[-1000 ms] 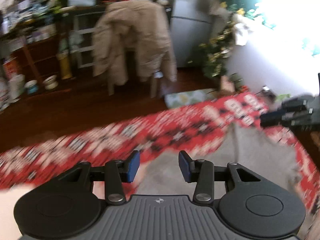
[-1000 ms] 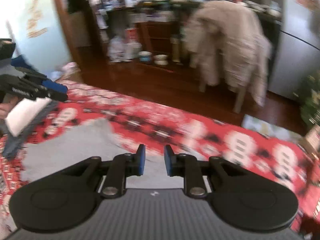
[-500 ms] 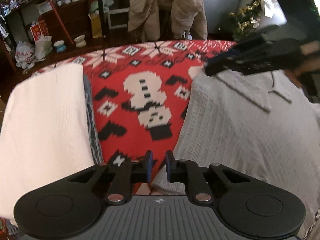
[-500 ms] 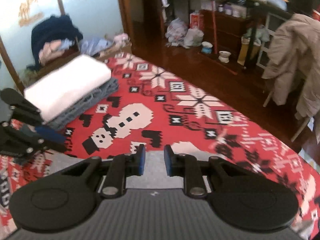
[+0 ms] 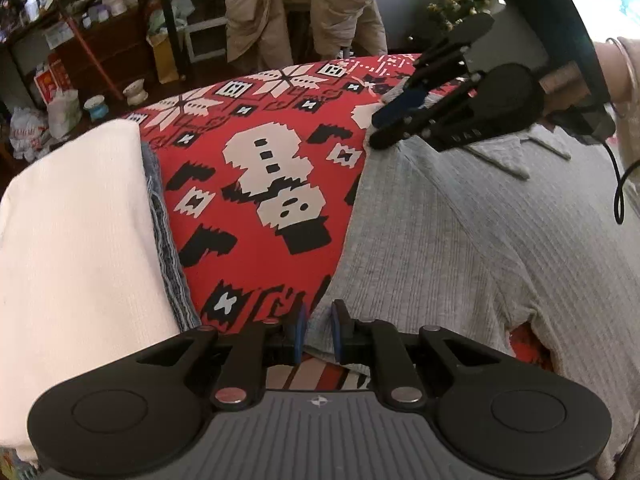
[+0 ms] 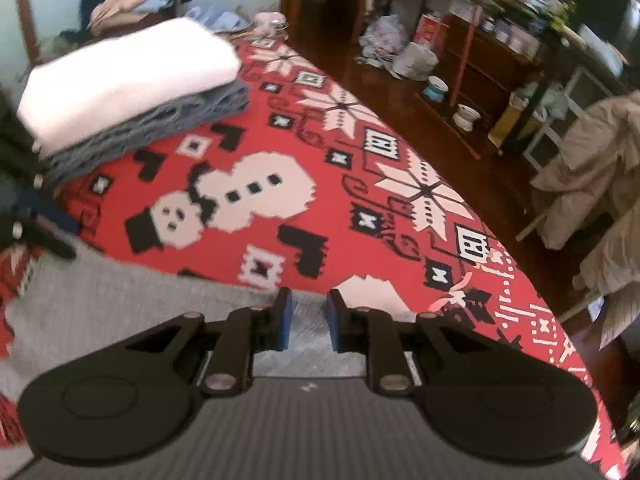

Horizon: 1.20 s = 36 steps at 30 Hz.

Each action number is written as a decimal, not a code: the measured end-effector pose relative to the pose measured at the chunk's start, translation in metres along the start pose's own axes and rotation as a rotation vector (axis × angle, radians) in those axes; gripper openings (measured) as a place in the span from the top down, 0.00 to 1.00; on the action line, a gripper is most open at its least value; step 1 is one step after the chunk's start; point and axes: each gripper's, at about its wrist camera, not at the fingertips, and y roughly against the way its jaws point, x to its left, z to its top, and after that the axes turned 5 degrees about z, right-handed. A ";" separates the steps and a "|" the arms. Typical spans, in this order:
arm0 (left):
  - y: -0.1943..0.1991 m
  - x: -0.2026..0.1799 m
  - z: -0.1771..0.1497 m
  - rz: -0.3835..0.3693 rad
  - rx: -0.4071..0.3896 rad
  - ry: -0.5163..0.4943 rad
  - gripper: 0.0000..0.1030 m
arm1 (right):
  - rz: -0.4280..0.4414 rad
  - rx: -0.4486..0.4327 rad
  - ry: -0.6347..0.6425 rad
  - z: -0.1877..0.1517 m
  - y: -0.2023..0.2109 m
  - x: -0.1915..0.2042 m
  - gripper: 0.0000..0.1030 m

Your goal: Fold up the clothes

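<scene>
Everywhere, red snowman-patterned cover (image 5: 256, 200), cluttered shelves (image 6: 500, 40).

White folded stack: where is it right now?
The white folded stack is at the left of the left wrist view, resting on a folded grey knit on the red snowman blanket, apart from the grey ribbed shirt on the right.

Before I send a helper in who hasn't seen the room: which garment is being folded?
Find the red snowman-patterned blanket. On it, right of the folded stack, the grey ribbed collared top lies spread flat: the only unfolded piece.
</scene>
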 end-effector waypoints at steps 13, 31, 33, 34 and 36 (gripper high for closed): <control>0.009 -0.011 -0.001 0.045 -0.020 -0.024 0.98 | 0.020 0.024 0.144 0.009 -0.008 0.012 0.97; 0.003 0.000 0.001 0.178 -0.037 -0.018 0.91 | 0.058 -0.102 -0.213 0.017 -0.010 -0.021 0.86; 0.009 0.001 0.002 0.182 -0.053 0.007 0.79 | 0.080 -0.144 -0.297 0.018 0.001 -0.029 0.83; 0.012 0.002 0.003 0.192 -0.065 0.028 0.73 | 0.084 -0.167 -0.335 0.019 0.009 -0.033 0.80; 0.025 0.005 0.006 0.194 -0.104 0.063 0.62 | 0.077 -0.216 -0.381 0.021 0.032 -0.039 0.70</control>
